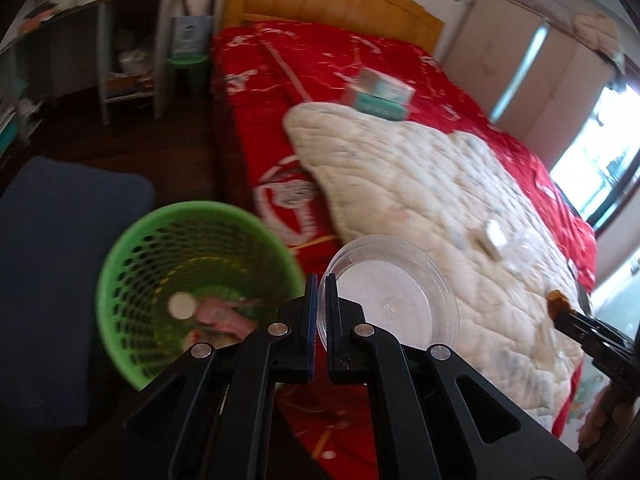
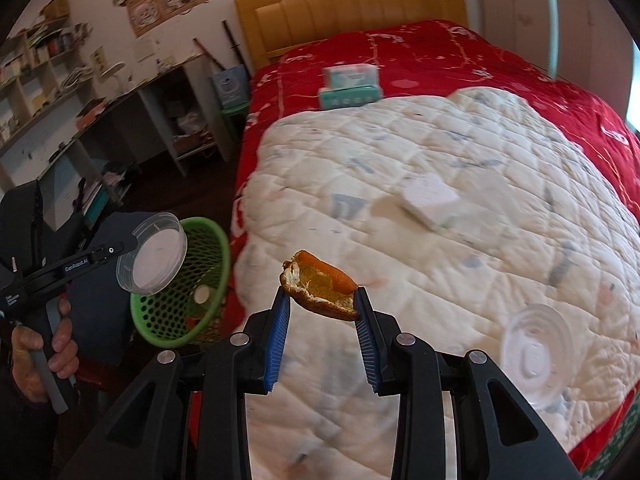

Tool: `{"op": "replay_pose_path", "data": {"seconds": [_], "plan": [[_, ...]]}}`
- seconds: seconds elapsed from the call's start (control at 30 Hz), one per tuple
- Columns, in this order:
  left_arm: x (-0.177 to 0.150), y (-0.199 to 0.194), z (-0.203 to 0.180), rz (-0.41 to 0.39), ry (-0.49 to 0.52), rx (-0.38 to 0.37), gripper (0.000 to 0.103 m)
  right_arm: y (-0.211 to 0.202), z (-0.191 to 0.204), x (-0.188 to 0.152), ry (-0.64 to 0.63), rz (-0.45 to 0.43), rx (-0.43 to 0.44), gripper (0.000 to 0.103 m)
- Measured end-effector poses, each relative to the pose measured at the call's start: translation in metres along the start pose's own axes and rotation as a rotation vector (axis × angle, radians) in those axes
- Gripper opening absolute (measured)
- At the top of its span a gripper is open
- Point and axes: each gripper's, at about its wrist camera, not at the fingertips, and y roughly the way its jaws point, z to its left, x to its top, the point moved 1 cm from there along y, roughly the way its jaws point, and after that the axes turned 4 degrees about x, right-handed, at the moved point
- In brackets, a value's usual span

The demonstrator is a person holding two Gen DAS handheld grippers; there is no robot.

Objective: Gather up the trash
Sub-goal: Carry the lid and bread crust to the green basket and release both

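The left gripper [image 1: 321, 280] clamps a clear plastic lid [image 1: 390, 292] beside the green basket [image 1: 120, 280] off the bed's edge, ready to drop, while the right gripper [image 2: 320, 296] pinches orange peel [image 2: 320, 284] over the quilt [image 2: 460, 160].

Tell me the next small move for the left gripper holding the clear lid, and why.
Probably carry the left gripper a little further left over the green mesh basket before letting go. It is shut on the clear round plastic lid, which hangs beside the basket's rim, not yet above its opening.
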Motion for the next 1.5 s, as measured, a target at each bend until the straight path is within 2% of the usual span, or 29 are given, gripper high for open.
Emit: {"op": "replay_pose_path", "data": {"seconds": [0.23, 0.47, 0.83, 0.9, 1.13, 1.2, 1.27, 1.5], "plan": [[-0.003, 0.007, 0.052, 0.019, -0.061, 0.104, 0.003, 0.019, 0.030, 0.008, -0.043, 0.023, 0.041, 0.032], [-0.009, 0.023, 0.083, 0.060, -0.101, 0.163, 0.004, 0.034, 0.053, 0.014, -0.073, 0.044, 0.066, 0.032], [-0.022, 0.040, 0.107, 0.118, -0.173, 0.125, 0.011, 0.052, 0.076, 0.018, -0.102, 0.071, 0.099, 0.032], [-0.023, 0.038, 0.107, 0.115, -0.176, 0.128, 0.015, 0.055, 0.080, 0.019, -0.106, 0.075, 0.106, 0.032], [-0.025, 0.021, 0.113, 0.089, -0.188, 0.136, 0.016, 0.070, 0.096, 0.021, -0.114, 0.095, 0.143, 0.032], [-0.026, 0.014, 0.114, 0.076, -0.181, 0.148, 0.020, 0.074, 0.102, 0.022, -0.120, 0.100, 0.154, 0.032], [-0.027, 0.006, 0.115, 0.059, -0.177, 0.168, 0.032, 0.079, 0.111, 0.023, -0.131, 0.105, 0.168, 0.032], [-0.028, -0.018, 0.121, 0.013, -0.157, 0.227, 0.043, 0.102, 0.142, 0.023, -0.168, 0.137, 0.206, 0.033]]}}
